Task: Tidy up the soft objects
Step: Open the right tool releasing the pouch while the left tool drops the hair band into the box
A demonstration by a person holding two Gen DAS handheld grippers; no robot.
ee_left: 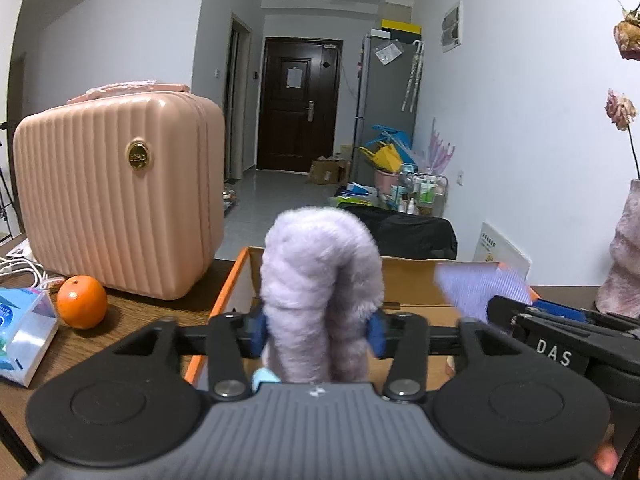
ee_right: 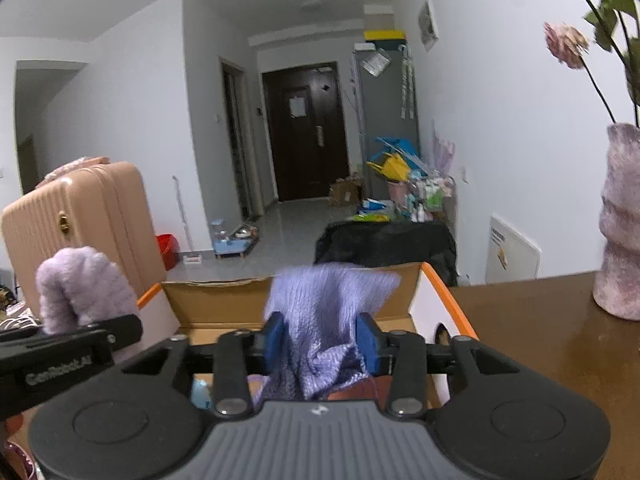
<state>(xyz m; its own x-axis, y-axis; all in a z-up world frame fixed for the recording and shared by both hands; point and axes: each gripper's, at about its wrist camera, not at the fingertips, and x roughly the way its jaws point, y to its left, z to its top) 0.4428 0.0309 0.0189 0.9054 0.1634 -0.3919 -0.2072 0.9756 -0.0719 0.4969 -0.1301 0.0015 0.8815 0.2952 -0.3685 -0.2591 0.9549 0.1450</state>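
Hovering over cardboard box [ee_right: 208, 300]: left tool [ee_left: 318, 330] clasping fluffy roll [ee_left: 320, 272], right tool [ee_right: 323, 340] knit cloth [ee_right: 324, 304].

Brown wooden surface [ee_left: 140, 320] carries: pink case [ee_left: 120, 192], orange [ee_left: 82, 302] beside it, tissue pack [ee_left: 24, 332], open carton [ee_right: 430, 304], pink vase [ee_right: 620, 220] at right

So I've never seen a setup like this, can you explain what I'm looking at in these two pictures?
These are two hand-held grabbing tools, one per hand, each with a wide-angle camera looking forward along its fingers. The left tool has a fluffy lilac piece between its blue pads; the right tool has a purple knit cloth. Both hover over an open cardboard box on a brown table. Also there: a pink case, an orange, a tissue pack and a vase.
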